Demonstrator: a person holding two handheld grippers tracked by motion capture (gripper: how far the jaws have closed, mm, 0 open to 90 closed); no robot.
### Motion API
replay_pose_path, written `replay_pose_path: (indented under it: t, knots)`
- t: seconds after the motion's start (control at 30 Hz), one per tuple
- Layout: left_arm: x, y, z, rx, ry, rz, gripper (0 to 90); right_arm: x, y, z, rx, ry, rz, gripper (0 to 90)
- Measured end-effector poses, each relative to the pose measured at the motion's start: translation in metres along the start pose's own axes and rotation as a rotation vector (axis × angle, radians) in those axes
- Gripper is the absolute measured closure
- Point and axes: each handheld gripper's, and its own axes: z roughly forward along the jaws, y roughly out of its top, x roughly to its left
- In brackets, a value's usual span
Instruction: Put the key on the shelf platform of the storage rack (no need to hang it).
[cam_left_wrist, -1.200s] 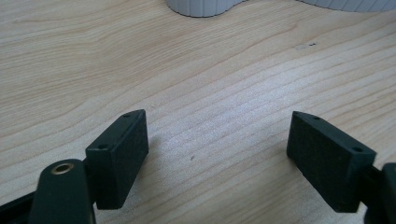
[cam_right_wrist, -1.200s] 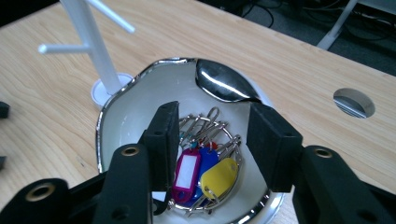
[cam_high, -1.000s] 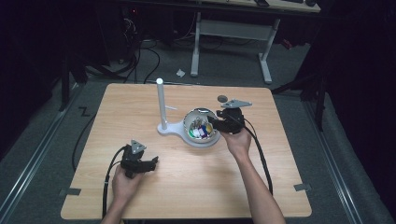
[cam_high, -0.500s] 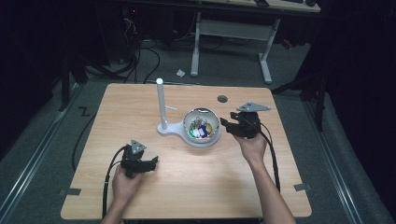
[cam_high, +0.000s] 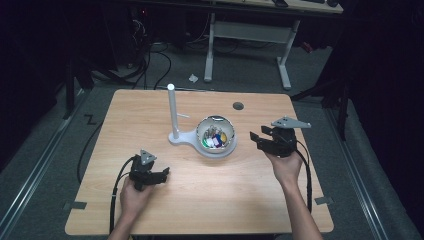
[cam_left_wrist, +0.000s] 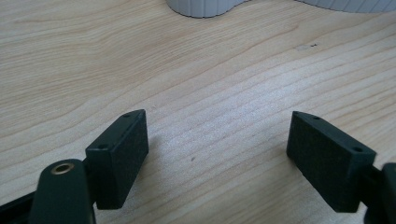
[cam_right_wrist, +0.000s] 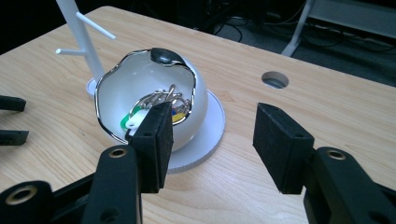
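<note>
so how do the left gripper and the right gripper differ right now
The left gripper sits low near the table's front edge, over bare wood; the right gripper is held farther back, beside the white bowl. The left gripper points at bare tabletop with the white stand base beyond; the right gripper points toward the bowl of keys. Both are open, fingers holding nothing.

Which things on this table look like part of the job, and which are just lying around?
Likely part of the job, as a guess:
- white bowl holding keys with coloured tags
- white peg stand
- left gripper, right gripper, both open, holding nothing

Just there:
- cable hole in the table
- floor cables
</note>
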Motion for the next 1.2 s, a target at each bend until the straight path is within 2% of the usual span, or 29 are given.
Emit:
replay_pose_path:
  t: [0.07,0.23,0.3,0.47,0.8,0.97,1.2]
  knots:
    - [0.000,0.000,0.000,0.000,0.000,0.000,21.0,-0.001,-0.003,-0.005,-0.023,0.001,0.005,48.3]
    - [0.000,0.000,0.000,0.001,-0.001,-0.001,21.1,-0.004,-0.010,-0.012,-0.013,-0.005,0.012,48.1]
    - [0.000,0.000,0.000,0.000,0.000,-0.001,21.1,-0.006,-0.014,-0.018,-0.034,0.001,0.027,48.1]
    - [0.000,0.000,0.000,0.000,0.000,-0.002,21.1,-0.007,-0.022,-0.026,-0.037,-0.006,0.042,48.2]
    - [0.000,0.000,0.000,0.000,0.000,-0.001,21.1,-0.001,-0.033,-0.043,-0.052,-0.011,0.039,48.2]
    - [0.000,0.000,0.000,0.000,0.000,-0.001,21.1,0.002,-0.036,-0.048,-0.042,-0.007,0.029,48.1]
    - [0.000,0.000,0.000,0.000,0.001,-0.002,21.1,0.007,-0.049,-0.054,-0.058,0.010,0.053,48.0]
